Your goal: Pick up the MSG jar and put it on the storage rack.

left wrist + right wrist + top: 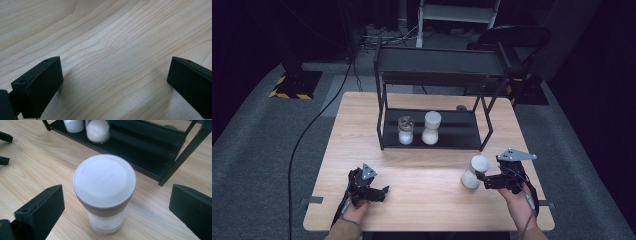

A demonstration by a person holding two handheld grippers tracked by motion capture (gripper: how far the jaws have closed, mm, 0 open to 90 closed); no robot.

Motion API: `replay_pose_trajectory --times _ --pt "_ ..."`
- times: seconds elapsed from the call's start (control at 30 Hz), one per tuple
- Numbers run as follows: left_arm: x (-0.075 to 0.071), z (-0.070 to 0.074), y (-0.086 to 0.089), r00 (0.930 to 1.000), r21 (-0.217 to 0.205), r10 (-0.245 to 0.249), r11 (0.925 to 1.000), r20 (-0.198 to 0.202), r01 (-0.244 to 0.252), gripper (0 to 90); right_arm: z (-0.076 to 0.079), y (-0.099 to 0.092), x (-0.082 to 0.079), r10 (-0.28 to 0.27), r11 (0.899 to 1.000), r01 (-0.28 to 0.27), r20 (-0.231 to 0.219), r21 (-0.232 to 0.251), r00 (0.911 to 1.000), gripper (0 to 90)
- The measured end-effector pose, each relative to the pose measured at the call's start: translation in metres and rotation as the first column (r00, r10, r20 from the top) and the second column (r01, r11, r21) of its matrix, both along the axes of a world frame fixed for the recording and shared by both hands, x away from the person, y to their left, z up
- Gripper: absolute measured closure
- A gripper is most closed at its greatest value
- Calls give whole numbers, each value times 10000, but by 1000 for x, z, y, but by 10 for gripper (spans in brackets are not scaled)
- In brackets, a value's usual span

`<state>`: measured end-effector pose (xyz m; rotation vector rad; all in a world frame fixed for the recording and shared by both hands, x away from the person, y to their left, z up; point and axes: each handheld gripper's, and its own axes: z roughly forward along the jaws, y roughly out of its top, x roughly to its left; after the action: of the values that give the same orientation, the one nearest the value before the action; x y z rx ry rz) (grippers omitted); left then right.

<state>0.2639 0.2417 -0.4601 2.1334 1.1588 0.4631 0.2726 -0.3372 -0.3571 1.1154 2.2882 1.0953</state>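
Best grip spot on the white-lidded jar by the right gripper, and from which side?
Probably grip the jar across its round body just under the white lid, coming level from the person's side. It stands upright on the table, and the open right gripper already straddles it, jaws apart on both sides.

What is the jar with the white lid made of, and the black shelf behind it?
The jar looks like clear plastic or glass: white powder shows through its wall. Its lid seems matte white plastic, smooth with faint scuffs. The shelf rack looks like black-painted metal, judging by its thin straight bars and dull finish.
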Motion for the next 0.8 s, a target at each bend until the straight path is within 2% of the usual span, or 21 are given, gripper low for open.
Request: replay_pose_trajectory --times 0.17,0.33,0.7,0.8 --pt "0 0 0 10000 2 9 10000 0 -9 0 -6 3 5 144 9997 -146 -136 -181 9998 4" --pt "0 0 0 10000 5 18 10000 -5 -18 0 -12 4 11 303 9995 -306 -294 -103 9991 44" --pt "0 0 0 10000 4 14 10000 -4 -14 0 -25 9 27 368 9991 -351 -762 237 9964 213" --pt "0 0 0 10000 5 13 10000 -5 -13 0 -26 7 31 484 9982 -453 -819 394 9955 298"
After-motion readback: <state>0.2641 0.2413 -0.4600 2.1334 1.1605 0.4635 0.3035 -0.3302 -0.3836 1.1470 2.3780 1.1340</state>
